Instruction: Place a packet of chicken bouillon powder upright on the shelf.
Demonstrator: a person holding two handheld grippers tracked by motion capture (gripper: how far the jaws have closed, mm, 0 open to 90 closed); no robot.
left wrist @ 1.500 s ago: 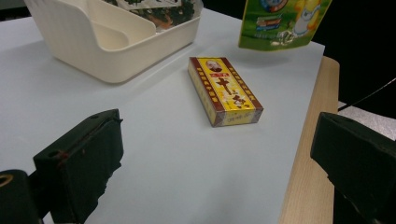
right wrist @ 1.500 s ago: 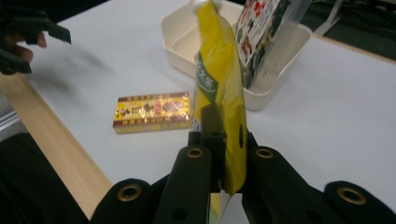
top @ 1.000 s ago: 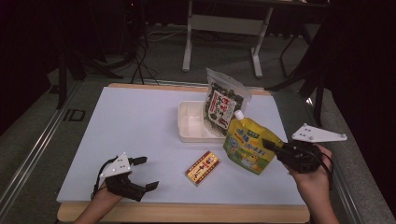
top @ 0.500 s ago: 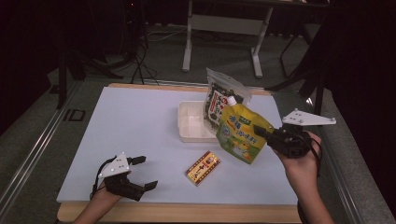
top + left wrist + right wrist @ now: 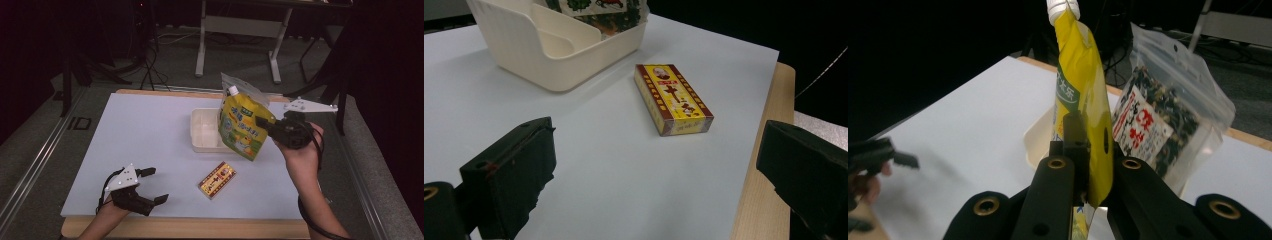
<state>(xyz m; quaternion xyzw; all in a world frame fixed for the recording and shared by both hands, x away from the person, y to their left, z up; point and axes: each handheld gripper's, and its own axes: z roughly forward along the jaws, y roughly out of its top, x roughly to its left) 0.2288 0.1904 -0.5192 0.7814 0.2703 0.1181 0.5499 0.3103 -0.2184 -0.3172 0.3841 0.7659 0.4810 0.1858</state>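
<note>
Pouch (image 5: 242, 127) airborne, clamped edge-on in our right claw (image 5: 265, 125), hanging above the white bin (image 5: 202, 131) at worktop centre. We lower it upright beside the snack bag (image 5: 1160, 125). Left claw (image 5: 150, 186) rests spread apart at seven o'clock.

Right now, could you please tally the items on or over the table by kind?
Pouches: 2, the yellow spouted pouch in the right gripper and the clear snack bag
Boxes: 1, the small yellow box
Bins: 1, the white bin
Total: 4
</note>
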